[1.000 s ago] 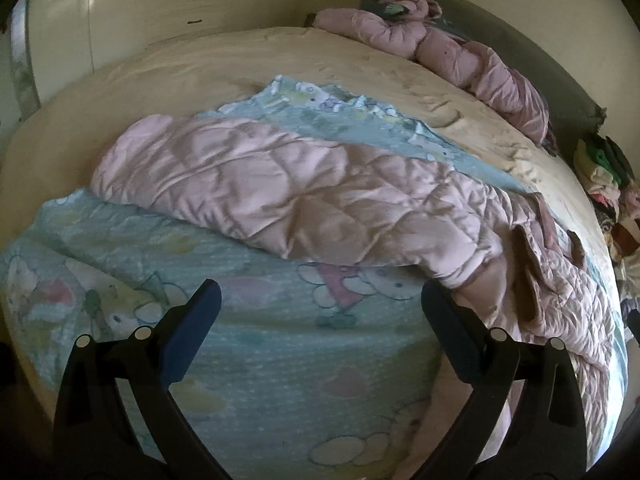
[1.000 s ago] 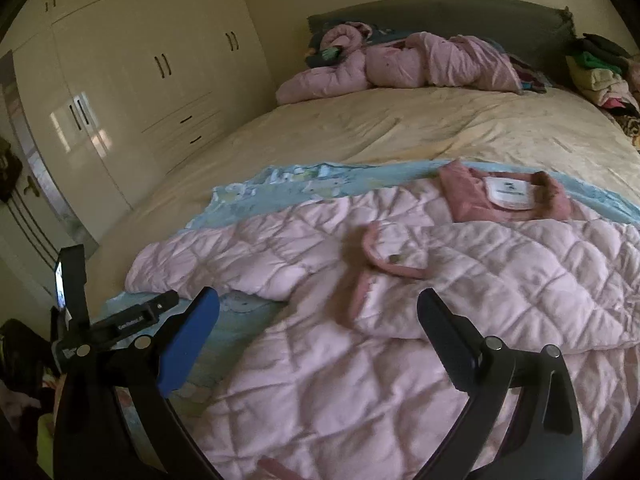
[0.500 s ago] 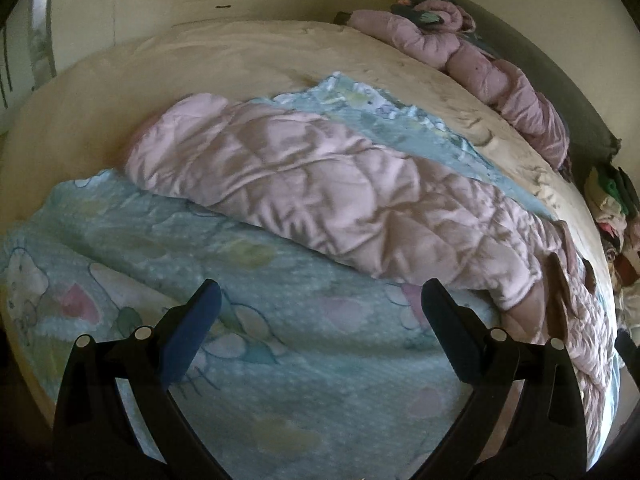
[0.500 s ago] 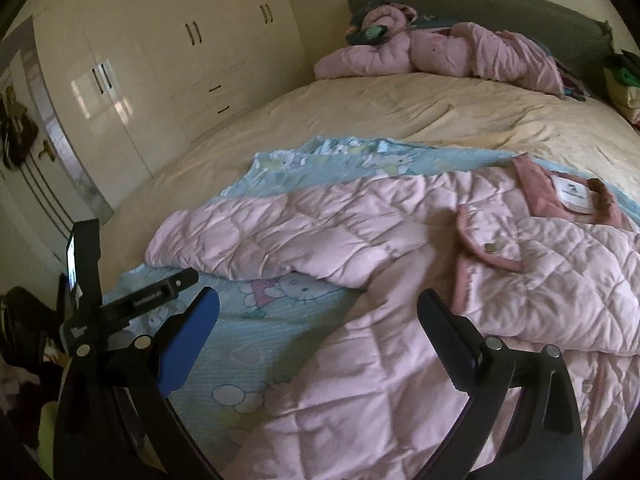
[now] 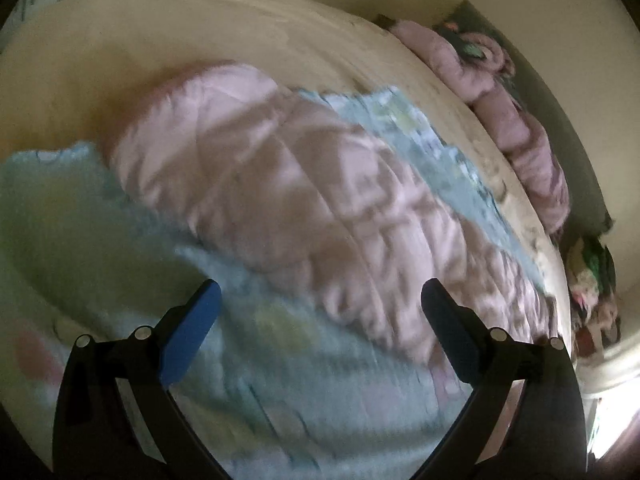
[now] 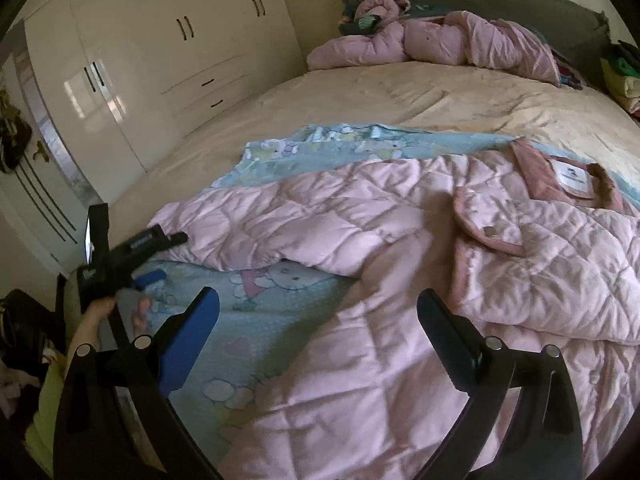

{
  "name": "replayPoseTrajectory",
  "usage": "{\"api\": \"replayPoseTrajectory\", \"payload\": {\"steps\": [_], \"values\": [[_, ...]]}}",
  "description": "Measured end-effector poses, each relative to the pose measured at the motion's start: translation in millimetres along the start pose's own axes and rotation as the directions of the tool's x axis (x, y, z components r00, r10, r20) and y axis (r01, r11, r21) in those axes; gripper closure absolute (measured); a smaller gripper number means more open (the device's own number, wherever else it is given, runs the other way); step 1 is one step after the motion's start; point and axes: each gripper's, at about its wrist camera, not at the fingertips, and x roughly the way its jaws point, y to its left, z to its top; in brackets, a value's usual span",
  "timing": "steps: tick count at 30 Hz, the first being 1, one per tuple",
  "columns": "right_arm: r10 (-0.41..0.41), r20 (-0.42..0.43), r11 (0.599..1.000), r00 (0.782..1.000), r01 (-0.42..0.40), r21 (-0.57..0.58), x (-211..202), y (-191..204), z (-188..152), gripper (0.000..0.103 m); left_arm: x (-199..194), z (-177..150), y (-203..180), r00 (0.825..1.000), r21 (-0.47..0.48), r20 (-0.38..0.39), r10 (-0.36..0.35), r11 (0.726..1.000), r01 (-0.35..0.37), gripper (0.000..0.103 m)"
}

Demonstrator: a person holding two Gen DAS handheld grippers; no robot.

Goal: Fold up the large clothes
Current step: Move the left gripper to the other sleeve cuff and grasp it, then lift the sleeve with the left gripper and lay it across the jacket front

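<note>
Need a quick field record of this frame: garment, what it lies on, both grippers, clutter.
garment: pink quilted jacket, spread out, front flap with a snap turned open, collar label up
sleeve: extended toward the wardrobe side
underlay: light blue cartoon-print blanket on cream bedspread
left gripper: open, empty, above the blanket near the sleeve; view blurred
right gripper: open, empty, over the jacket's lower part
clutter: second pink padded garment bunched at the grey headboard

Pink quilted coat (image 6: 400,248) spread flat on bed, sleeve outstretched.
</note>
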Motion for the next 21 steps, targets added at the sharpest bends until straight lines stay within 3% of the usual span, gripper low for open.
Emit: {"api": "replayPoseTrajectory", "payload": {"steps": [5,7,9,12,13,14,21], "values": [[-0.029,0.023,0.999,0.999,0.028,0.043,-18.0,-26.7,-0.7,0.004,9.8,23.4,10.8,1.0,-0.09,0.023,0.003,0.996,0.0,0.01],[-0.038,0.031,0.998,0.999,0.036,0.055,-25.2,-36.2,-1.5,0.004,13.1,29.8,12.2,1.0,-0.108,0.022,0.01,0.994,-0.007,0.016],[-0.04,0.039,0.997,0.998,0.037,0.071,-32.6,-45.9,-3.2,0.004,12.7,33.9,13.5,0.999,-0.117,0.027,0.039,0.993,-0.035,0.044],[-0.048,0.042,0.995,0.998,0.044,0.086,-41.1,-57.6,-6.6,0.004,-1.0,39.3,13.4,0.997,-0.098,0.071,0.026,0.995,-0.019,0.069],[-0.049,0.044,0.995,0.998,0.045,0.09,-43.5,-60.3,-7.7,0.004,-5.9,41.8,11.8,0.996,-0.087,0.082,0.016,0.996,-0.009,0.073],[-0.052,0.048,0.994,0.998,0.047,0.1,-46.9,-65.2,-9.1,0.004,-17.1,43.3,7.2,0.994,-0.07,0.111,0.008,0.998,0.0,0.087],[-0.047,0.077,0.987,0.996,0.035,0.159,-69.0,-88.7,-13.8,0.004,-97.6,50.6,-44.0,0.961,0.054,0.259,-0.094,0.995,0.083,0.089]]}}
